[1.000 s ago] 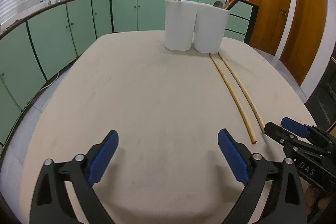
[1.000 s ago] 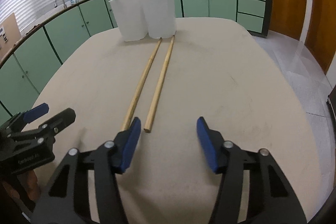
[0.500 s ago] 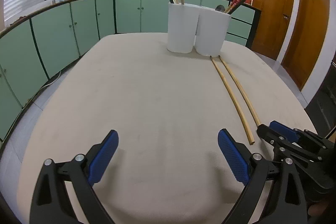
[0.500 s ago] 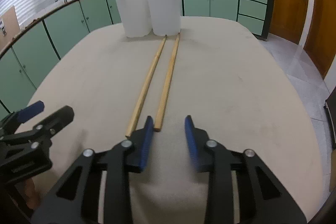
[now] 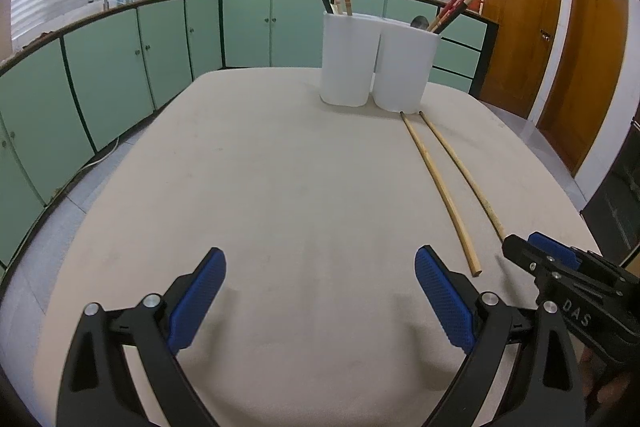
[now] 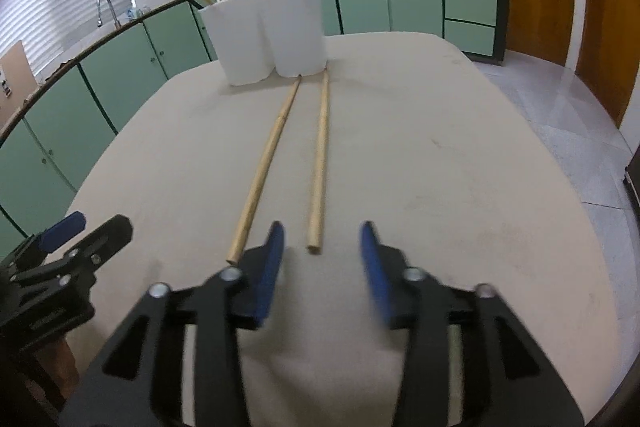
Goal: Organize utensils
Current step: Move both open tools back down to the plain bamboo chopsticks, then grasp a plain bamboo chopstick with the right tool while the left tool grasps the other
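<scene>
Two long bamboo chopsticks lie side by side on the beige table, a left one (image 6: 266,163) and a right one (image 6: 320,155), running from the white two-part utensil holder (image 6: 272,35) toward me. They also show in the left wrist view (image 5: 440,187). The holder (image 5: 376,63) holds red and black chopsticks. My right gripper (image 6: 322,255) is open, its jaws on either side of the right chopstick's near end, touching nothing. My left gripper (image 5: 316,283) is open and empty over bare table, left of the chopsticks.
The table (image 5: 280,187) has rounded edges. Green cabinets (image 5: 100,79) run along the back and left. Wooden doors (image 5: 520,7) stand at the right. The right gripper shows at the left wrist view's right edge (image 5: 560,275).
My right gripper narrowed half a second ago, then opened wider, and has moved forward so its jaws flank the right chopstick's end. The left gripper has tilted slightly; it stays open.
</scene>
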{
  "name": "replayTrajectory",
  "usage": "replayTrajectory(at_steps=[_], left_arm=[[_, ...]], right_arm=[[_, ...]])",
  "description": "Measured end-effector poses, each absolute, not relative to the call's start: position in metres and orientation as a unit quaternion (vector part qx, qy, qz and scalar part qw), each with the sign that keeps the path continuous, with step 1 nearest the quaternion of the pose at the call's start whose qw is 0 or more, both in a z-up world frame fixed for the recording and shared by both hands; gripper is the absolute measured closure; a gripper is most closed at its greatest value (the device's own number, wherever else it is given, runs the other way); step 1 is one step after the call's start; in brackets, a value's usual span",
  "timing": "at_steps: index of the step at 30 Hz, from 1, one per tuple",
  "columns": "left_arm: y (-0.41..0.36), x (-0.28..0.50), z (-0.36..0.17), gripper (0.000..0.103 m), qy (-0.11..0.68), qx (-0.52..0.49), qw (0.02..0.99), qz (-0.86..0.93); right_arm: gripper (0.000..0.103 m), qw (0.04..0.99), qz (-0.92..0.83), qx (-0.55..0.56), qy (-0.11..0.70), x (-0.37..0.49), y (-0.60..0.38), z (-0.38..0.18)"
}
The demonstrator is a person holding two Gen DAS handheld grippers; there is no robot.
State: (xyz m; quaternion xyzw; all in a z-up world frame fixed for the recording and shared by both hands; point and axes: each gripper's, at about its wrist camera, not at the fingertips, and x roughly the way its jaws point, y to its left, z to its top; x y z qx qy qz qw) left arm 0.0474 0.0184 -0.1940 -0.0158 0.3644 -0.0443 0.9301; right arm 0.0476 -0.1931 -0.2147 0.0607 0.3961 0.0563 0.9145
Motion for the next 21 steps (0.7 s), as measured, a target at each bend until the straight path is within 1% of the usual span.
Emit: replayTrajectory(at_steps=[5,7,11,12,13,14,15,18,21], left_arm=[[0.018,0.049,-0.196,0.010,0.368,-0.015,0.928,-0.048],[0.019,0.050,-0.197,0.010,0.370,-0.018,0.928,-0.049],[0.018,0.053,-0.198,0.010,0.373,-0.022,0.926,-0.049],[0.017,0.053,-0.198,0.010,0.373,-0.022,0.926,-0.050],[0.016,0.053,-0.198,0.010,0.374,-0.022,0.926,-0.051],[0.015,0.053,-0.198,0.010,0.374,-0.022,0.926,-0.052],[0.014,0.053,-0.198,0.010,0.373,-0.021,0.926,-0.054],[0.009,0.053,-0.197,0.011,0.372,-0.018,0.926,-0.059],[0.002,0.053,-0.197,0.012,0.374,-0.018,0.925,-0.066]], right_arm=[[0.061,0.912,0.052,0.045,0.403,0.050,-0.186,-0.218],[0.065,0.912,0.048,0.052,0.404,0.050,-0.189,-0.218],[0.068,0.911,0.044,0.053,0.407,0.052,-0.190,-0.219],[0.071,0.911,0.040,0.046,0.408,0.052,-0.189,-0.220],[0.082,0.911,0.038,0.041,0.409,0.053,-0.188,-0.220],[0.087,0.910,0.041,0.043,0.410,0.054,-0.189,-0.220],[0.096,0.909,0.044,0.048,0.411,0.055,-0.191,-0.221],[0.097,0.908,0.050,0.051,0.413,0.055,-0.195,-0.219],[0.097,0.915,0.042,0.052,0.397,0.050,-0.202,-0.214]])
